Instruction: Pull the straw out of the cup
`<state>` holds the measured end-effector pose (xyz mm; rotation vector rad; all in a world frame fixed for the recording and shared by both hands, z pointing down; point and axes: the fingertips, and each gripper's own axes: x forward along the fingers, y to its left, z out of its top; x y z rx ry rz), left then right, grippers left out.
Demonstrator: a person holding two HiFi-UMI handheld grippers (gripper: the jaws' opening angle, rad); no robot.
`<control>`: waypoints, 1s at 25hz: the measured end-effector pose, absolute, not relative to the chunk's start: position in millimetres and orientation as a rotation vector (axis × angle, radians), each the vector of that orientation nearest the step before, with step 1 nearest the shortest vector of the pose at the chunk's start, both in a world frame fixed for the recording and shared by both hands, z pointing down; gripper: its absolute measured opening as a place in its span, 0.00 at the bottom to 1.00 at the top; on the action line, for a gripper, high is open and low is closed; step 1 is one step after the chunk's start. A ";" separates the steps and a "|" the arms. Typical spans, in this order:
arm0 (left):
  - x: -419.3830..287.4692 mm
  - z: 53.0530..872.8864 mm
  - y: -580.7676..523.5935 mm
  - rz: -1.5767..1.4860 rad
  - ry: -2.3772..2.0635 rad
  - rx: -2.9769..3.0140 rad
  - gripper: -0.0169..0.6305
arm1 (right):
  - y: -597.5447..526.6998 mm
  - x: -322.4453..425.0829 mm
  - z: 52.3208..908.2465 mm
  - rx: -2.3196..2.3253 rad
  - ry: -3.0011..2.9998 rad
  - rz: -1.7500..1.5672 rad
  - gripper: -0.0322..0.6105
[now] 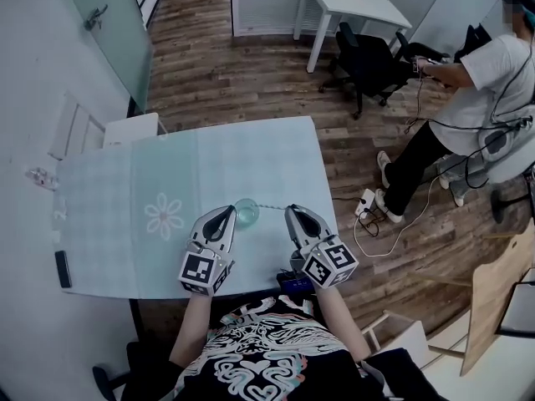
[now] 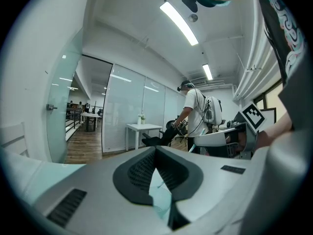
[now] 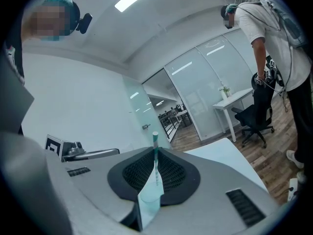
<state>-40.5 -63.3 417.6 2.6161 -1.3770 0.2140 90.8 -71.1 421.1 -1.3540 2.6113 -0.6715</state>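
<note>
A clear teal cup (image 1: 247,213) stands near the front of the pale checked table (image 1: 125,190). My left gripper (image 1: 227,215) meets its left side. In the left gripper view the jaws close to a point (image 2: 156,153) with the cup's wall (image 2: 159,190) between them. A thin striped straw (image 1: 272,207) leans from the cup to the right, into the tip of my right gripper (image 1: 292,214). In the right gripper view the straw (image 3: 155,170) runs up between the nearly closed jaws (image 3: 155,153), its end poking out past them.
A dark flat object (image 1: 63,268) lies at the table's left edge, and a dark blue one (image 1: 292,282) at the front edge. To the right, a person (image 1: 468,98) stands by a black office chair (image 1: 372,61). Cables (image 1: 368,215) lie on the floor there.
</note>
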 end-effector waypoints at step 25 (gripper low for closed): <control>-43.6 414.4 -61.5 0.203 -1.362 2.615 0.02 | -72.5 86.6 408.1 -1.272 2.567 -0.661 0.11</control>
